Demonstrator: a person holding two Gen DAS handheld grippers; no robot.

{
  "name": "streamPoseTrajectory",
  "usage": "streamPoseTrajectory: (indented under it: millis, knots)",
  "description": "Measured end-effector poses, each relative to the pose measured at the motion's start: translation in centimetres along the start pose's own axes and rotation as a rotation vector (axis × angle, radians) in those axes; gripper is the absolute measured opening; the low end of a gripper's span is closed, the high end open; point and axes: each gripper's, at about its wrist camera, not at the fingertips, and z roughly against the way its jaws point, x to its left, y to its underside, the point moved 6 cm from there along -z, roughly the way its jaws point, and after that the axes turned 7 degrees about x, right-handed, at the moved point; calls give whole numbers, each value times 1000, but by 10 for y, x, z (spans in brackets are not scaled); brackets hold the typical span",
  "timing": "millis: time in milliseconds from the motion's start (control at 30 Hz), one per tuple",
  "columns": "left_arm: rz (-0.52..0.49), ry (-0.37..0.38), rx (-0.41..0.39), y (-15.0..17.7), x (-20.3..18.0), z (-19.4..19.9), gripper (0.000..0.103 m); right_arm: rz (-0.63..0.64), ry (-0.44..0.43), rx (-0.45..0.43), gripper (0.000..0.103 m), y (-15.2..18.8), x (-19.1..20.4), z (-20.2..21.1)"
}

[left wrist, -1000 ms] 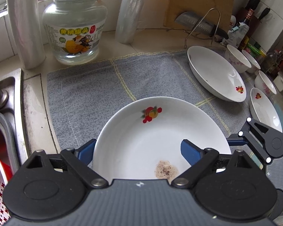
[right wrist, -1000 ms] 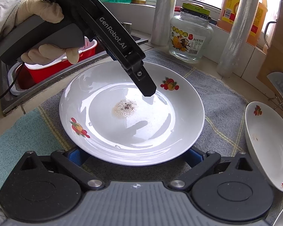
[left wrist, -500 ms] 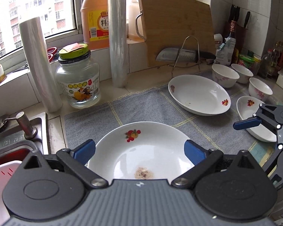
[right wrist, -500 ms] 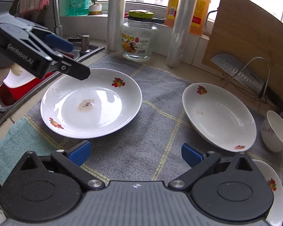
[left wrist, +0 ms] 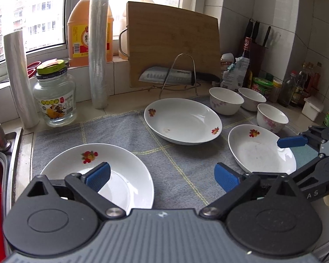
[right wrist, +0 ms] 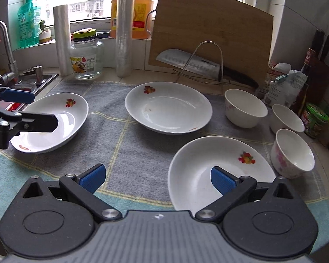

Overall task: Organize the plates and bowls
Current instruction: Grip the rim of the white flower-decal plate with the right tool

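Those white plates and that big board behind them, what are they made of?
The plates look like glazed ceramic: glossy white, window glare, printed fruit motifs. The board looks like bamboo or wood: matte tan with fine grain stripes.

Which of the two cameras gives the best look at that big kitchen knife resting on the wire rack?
The right wrist view shows the knife best: its blade and dark handle lie in full sight against the cutting board, crossed only by the wire rack. The left wrist view shows the knife too, but smaller and farther off, with the handle harder to make out.
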Motion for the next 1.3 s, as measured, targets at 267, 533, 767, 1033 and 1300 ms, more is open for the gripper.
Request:
streamPoseTrajectory:
  millis: [267,533,767,1033,1300]
  knots:
    - [36,-29,37,-1,-65,-22,100,30,-44,-3,103,12,-69,-6]
    - [73,-53,96,3,-118,-47,100,62,-143,2,103,18,-128,-21]
    - [7,-3,178,13,-146,-70,100,27,-191,33,103,21,-160,-39]
    - [-140,65,255,30,-161,-97,100,-63,-264,123,103,37,-175,-59]
    - [-277,86,282,33,-171,-115,101,-110,-337,187,103,44,-175,-71]
